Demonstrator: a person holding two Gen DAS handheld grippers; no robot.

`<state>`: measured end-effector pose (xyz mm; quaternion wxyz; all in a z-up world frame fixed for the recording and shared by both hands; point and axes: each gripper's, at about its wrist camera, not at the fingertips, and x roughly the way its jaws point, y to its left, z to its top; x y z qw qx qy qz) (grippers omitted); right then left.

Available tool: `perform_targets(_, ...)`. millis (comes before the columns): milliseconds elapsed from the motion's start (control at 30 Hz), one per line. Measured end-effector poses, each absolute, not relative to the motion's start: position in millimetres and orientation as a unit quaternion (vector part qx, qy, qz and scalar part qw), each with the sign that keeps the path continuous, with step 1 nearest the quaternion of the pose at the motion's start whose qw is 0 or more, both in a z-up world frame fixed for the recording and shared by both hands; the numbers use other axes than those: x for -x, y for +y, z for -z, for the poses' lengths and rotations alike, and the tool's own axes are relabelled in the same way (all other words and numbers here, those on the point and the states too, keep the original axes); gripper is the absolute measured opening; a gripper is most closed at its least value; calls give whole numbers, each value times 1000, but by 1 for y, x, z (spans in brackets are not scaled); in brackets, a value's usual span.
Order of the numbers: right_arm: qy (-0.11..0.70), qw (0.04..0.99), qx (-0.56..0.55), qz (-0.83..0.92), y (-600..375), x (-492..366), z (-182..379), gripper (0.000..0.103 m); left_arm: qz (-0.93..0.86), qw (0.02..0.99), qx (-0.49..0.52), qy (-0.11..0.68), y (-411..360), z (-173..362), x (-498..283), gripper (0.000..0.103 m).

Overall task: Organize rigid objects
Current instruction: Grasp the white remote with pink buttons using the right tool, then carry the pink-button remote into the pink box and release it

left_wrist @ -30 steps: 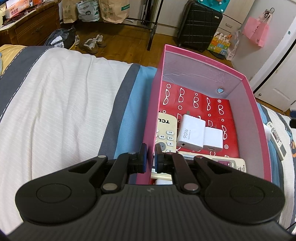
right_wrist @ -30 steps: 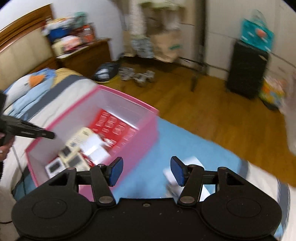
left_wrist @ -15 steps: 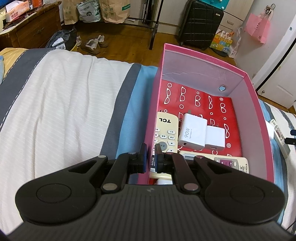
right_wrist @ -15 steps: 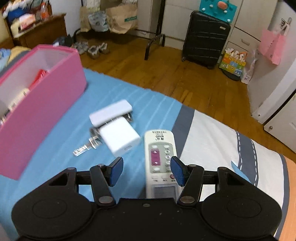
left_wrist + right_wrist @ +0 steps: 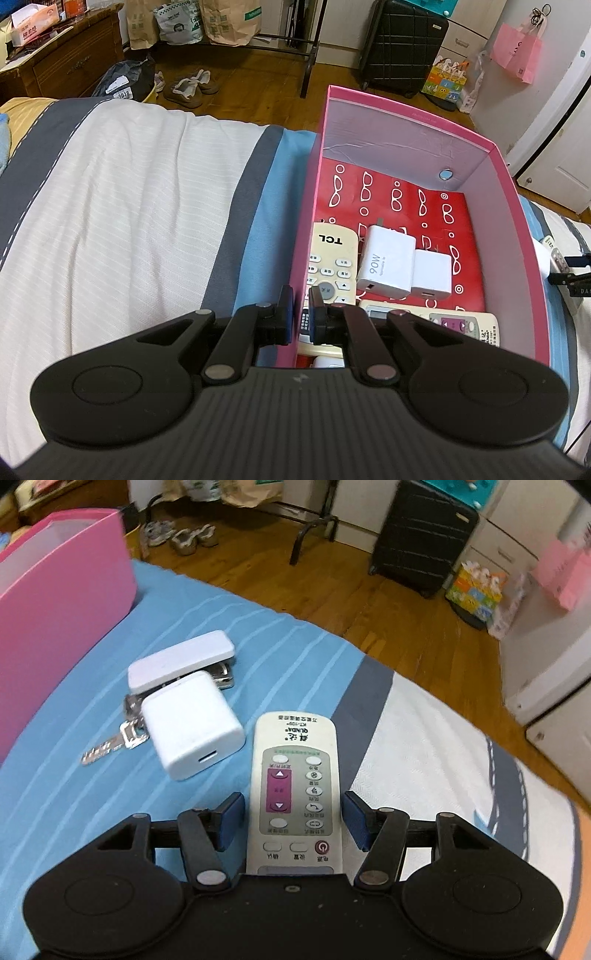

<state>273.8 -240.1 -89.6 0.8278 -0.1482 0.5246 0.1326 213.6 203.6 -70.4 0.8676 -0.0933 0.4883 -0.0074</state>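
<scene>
Right wrist view: our right claw straddles a remote on the bed, pads apart, not gripping. Left claw pinches the box wall. Inside: two remotes, two chargers. Left outside: charger, keys.

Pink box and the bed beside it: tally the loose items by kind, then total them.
Remotes: 3, two in the pink box (TCL remote, second remote), one on the bed (QUNDA remote)
White chargers: 4 ()
Key bunches: 1
Total: 8
</scene>
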Motion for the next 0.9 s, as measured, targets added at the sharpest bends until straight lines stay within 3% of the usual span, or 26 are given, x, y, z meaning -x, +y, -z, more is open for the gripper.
perform_targets(133, 533, 834, 95, -107, -250, -268, 88, 59, 8, 868, 93, 488, 203, 70, -214, 7)
perform_targets(367, 565, 822, -10, -65, -258, -249, 87, 60, 7, 868, 93, 488, 203, 70, -214, 7)
perform_targets(667, 535, 842, 49, -46, -235, -231, 89, 58, 5, 869, 88, 488, 203, 69, -214, 7)
perform_targets(900, 497, 866, 17, -55, -223, -202, 53, 58, 4, 869, 86, 487, 203, 69, -214, 7)
